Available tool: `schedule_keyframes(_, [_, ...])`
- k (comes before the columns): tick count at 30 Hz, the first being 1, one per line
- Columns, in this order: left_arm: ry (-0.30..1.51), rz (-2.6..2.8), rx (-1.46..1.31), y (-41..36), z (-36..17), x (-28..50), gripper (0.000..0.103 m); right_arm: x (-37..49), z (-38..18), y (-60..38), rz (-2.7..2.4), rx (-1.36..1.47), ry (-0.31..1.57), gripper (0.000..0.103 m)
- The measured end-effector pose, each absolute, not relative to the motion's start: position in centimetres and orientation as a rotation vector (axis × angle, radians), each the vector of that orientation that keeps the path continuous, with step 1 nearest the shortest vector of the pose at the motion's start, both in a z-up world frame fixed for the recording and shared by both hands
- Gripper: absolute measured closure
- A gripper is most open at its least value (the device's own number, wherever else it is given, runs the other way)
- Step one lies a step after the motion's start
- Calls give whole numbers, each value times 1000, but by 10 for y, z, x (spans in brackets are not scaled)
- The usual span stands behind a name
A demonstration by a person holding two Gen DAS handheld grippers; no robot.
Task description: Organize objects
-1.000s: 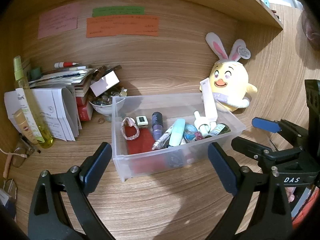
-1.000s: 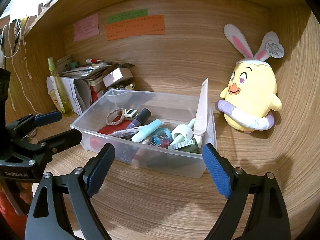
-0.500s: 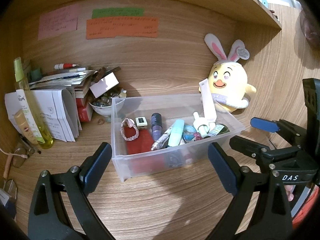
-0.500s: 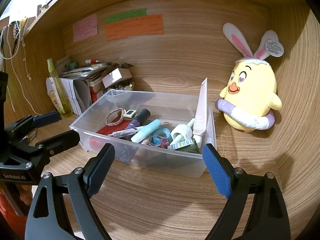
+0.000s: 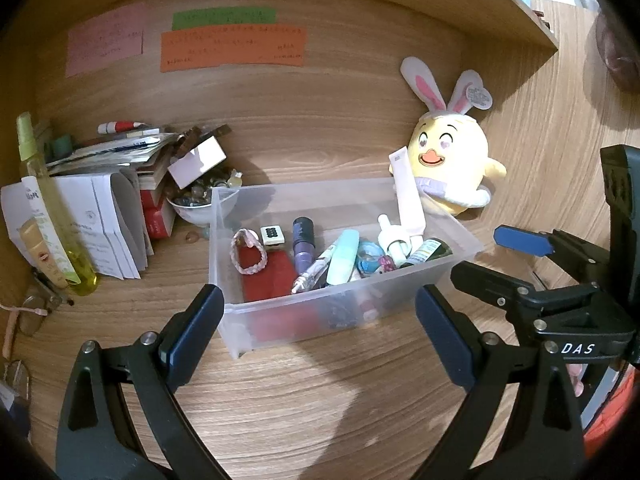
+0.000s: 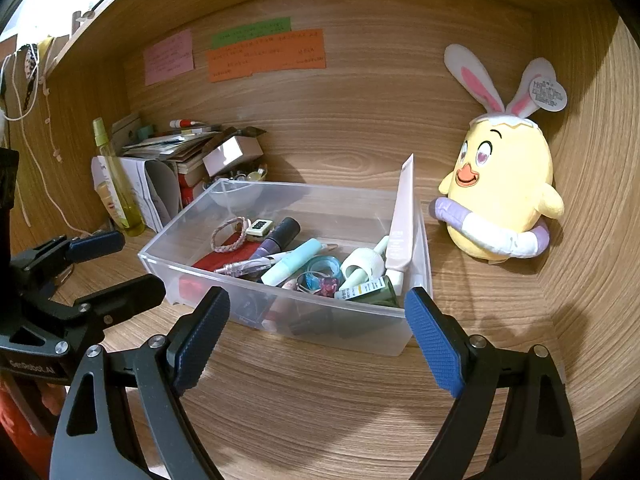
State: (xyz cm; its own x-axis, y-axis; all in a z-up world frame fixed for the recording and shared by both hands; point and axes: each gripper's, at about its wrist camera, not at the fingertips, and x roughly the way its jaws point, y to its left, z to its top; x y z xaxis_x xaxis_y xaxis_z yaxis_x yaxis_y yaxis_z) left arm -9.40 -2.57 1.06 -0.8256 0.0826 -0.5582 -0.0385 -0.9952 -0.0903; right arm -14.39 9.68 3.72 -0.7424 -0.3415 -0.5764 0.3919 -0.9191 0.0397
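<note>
Right wrist: right tongs (image 6: 316, 336) wide open, empty.

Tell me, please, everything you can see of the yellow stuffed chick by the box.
The stuffed chick is yellow plush with pink-lined white rabbit ears, heart eyes, an orange beak and a paper tag on one ear. A purple-and-white ring circles its belly. It sits upright on the wooden desk, leaning into the back corner, just beyond the clear box.
</note>
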Motion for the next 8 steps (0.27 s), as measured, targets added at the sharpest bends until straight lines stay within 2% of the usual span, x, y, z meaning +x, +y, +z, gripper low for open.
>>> schedule_keyframes(8, [-102,2960,-884,-25,13,-91,4,-144,37,96,-2614,850,108,15])
